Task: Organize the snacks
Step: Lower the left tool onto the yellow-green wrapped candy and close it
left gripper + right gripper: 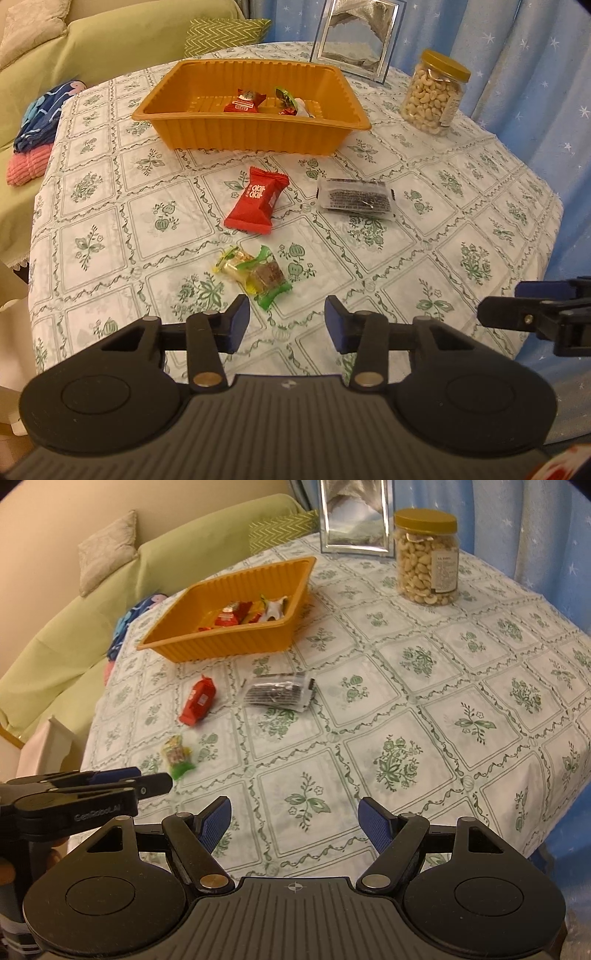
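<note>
An orange tray at the back of the table holds a few wrapped snacks. On the cloth in front of it lie a red snack packet, a dark clear-wrapped packet and a green and yellow wrapped sweet. My left gripper hovers just short of the green sweet, jaws apart, nothing between them. My right gripper hangs open over bare cloth to the right.
A jar of cashews and a silver picture frame stand at the table's far side. A green sofa with cushions lies to the left. Blue curtain hangs behind the table's right edge.
</note>
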The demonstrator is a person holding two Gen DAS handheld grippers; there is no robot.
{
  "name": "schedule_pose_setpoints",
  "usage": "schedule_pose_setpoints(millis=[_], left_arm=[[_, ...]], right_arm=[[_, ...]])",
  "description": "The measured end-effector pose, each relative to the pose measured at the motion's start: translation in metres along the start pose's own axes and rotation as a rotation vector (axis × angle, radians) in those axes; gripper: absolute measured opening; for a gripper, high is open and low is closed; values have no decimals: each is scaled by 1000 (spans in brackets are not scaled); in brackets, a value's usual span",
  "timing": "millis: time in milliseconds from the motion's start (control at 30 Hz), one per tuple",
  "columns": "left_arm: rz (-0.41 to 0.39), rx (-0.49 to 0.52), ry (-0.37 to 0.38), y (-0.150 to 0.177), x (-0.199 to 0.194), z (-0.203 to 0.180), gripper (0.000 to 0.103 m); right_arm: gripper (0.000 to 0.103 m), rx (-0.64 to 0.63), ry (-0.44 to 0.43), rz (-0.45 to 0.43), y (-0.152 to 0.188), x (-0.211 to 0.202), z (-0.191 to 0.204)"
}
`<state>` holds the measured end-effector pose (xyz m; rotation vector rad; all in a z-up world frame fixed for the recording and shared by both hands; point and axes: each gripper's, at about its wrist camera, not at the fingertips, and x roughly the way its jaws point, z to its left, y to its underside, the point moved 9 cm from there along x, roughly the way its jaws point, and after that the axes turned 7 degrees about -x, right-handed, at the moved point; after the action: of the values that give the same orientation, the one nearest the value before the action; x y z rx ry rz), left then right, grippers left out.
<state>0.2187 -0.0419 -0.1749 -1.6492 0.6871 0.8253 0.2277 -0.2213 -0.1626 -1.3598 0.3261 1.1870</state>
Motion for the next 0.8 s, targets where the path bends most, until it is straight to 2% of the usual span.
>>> schedule_pose_setpoints(millis=[167, 433, 800], left_arm=[[1, 9, -18, -6, 19, 2, 39], [22, 25, -20, -12, 39, 1, 29], [37, 69, -21, -19, 52, -6, 27]], right_arm=[[76, 15, 11, 16, -2, 7, -9], [76, 36, 18, 46, -3, 19, -19], [76, 42, 15, 56, -9, 27, -23]])
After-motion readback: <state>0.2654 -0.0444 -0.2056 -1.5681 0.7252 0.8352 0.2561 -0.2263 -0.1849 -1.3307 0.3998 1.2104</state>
